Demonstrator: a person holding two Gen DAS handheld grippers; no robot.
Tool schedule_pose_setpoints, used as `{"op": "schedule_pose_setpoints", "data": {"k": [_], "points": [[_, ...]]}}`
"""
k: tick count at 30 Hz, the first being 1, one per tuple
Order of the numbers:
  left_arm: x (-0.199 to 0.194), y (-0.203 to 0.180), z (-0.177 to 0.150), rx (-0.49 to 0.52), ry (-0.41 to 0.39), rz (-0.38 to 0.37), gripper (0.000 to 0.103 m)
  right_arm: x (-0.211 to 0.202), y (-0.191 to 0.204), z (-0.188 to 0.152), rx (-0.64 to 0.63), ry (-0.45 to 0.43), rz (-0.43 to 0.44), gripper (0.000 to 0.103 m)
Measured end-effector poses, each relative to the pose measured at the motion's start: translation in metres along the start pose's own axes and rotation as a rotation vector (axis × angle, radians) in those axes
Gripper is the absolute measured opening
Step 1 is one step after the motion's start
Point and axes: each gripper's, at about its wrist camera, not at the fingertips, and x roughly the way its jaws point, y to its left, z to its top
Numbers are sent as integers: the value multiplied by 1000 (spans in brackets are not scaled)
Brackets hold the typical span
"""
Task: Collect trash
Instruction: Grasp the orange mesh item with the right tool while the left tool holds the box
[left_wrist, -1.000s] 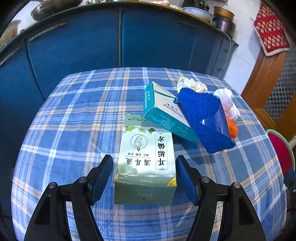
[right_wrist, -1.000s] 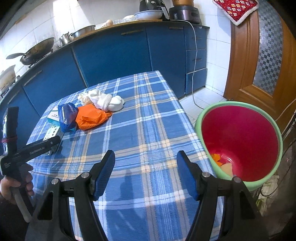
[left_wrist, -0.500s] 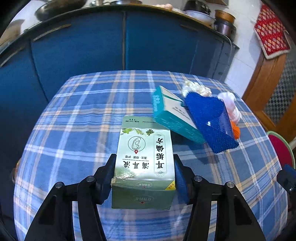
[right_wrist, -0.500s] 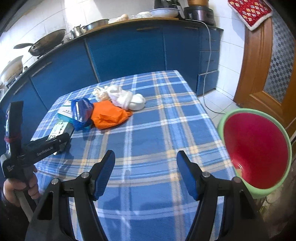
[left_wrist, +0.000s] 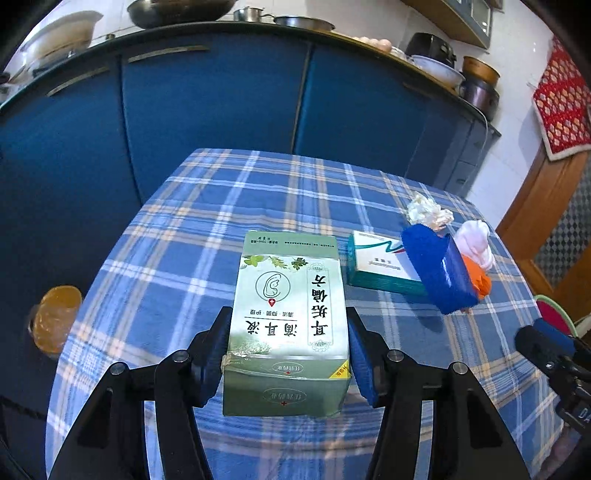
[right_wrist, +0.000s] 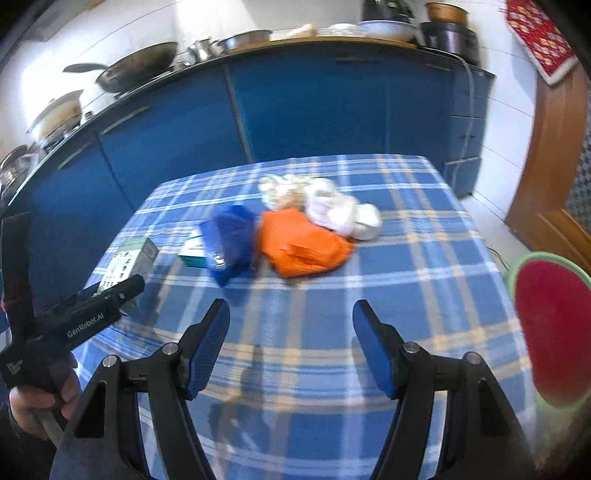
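The job looks to be in its middle stretch. The left gripper (left_wrist: 288, 354) has its pads pressed against both long sides of a green box (left_wrist: 290, 317), low in the centre of the left wrist view, so one piece of trash is in hand. Whether the box is clear of the surface (left_wrist: 207, 221) or just resting on it I cannot tell from this angle. The bin (right_wrist: 554, 332), red inside with a green rim, sits at the right edge of the right wrist view, off the surface's side; its contents are blurred here, so nothing can be said about what it already holds.

The right gripper (right_wrist: 291, 347) stands wide apart with nothing between its jaws, only checked cloth below it.

Left to collect, as far as can be seen, is a cluster in the middle of the right wrist view: a teal box (left_wrist: 376, 266), a blue bag (right_wrist: 231, 240) leaning over it, an orange bag (right_wrist: 303, 247) touching the blue one, and white wads (right_wrist: 332, 203) behind. That is at least four more pieces, so I judge more remains than is done.

The green box is a pale carton with leaf artwork, an ear symbol and Chinese print, upside down to the camera. Its near end looks a little crushed at the corners and it appears light and probably empty.
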Motion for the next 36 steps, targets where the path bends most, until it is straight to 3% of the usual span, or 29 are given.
{"op": "schedule_pose_setpoints", "data": {"k": [6, 19, 30, 32, 36], "points": [[-5, 12, 0, -20, -11, -1, 59, 24, 17, 9, 11, 36, 61, 70], [-3, 19, -1, -37, -14, -12, 60, 50, -13, 27, 25, 42, -53, 70], [4, 15, -2, -26, 1, -4, 60, 83, -19, 36, 9, 92, -30, 70], [4, 15, -2, -24, 2, -2, 60, 87, -16, 35, 1, 105, -21, 59], [5, 13, -2, -21, 4, 4, 60, 86, -12, 32, -24, 102, -10, 27]]}}
